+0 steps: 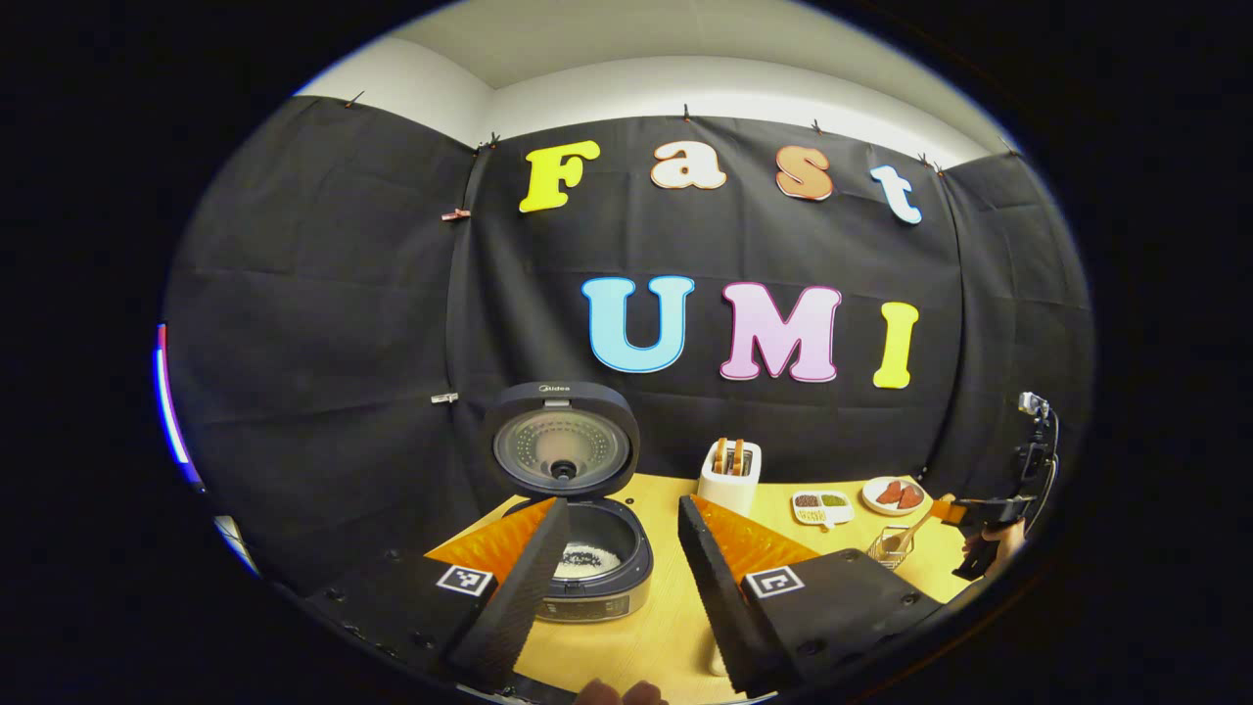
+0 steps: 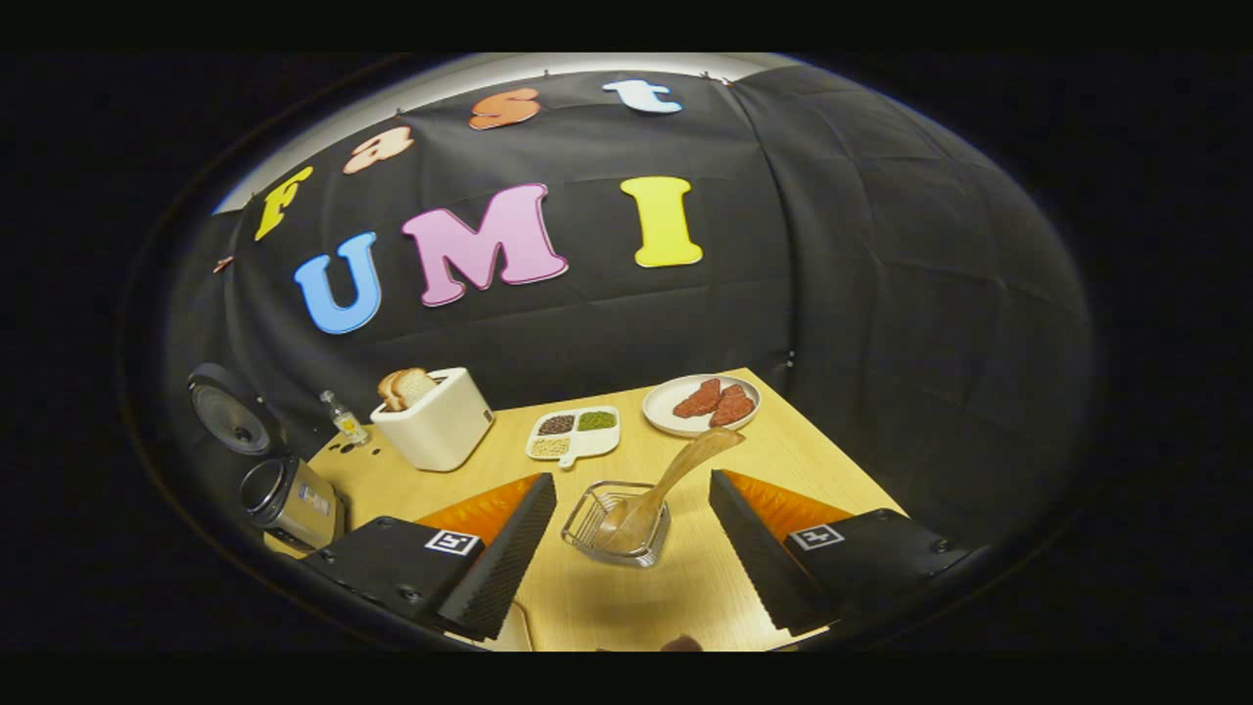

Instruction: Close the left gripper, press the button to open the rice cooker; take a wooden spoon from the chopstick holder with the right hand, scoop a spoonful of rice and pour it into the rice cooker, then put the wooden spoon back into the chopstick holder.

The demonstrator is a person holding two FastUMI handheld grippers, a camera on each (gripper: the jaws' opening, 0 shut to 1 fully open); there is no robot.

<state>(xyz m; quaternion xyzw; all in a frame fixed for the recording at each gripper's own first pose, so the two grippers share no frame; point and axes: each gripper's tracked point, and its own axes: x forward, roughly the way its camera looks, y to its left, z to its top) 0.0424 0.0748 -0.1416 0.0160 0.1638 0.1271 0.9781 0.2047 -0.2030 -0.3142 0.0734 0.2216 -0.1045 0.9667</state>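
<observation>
While the rice cooker (image 1: 587, 543) sits with its lid (image 1: 560, 439) swung up at the left part of a pale wooden desk (image 1: 675, 617), white rice (image 1: 587, 560) shows in its inner pot. In the left gripper view, the left hand-held gripper (image 1: 612, 573) hovers just in front of the cooker, its two fingers spread wide and holding nothing. Behind stands a white toaster (image 1: 729, 477) with bread slices in its slots, then a divided dish of grains (image 1: 821, 506) and a plate of red meat slices (image 1: 895, 494) further right.

In the right gripper view, the right hand-held gripper (image 2: 631, 548) also has its fingers wide apart and empty. Between and just beyond them stands the wire chopstick holder (image 2: 617, 524), with the wooden spoon (image 2: 675, 480) resting inside, bowl down and handle leaning up to the right toward the meat plate (image 2: 702, 403). The toaster (image 2: 436, 418), grain dish (image 2: 574, 433) and a small glass bottle (image 2: 345, 417) sit further back, with the open cooker (image 2: 289, 494) at the far left.
</observation>
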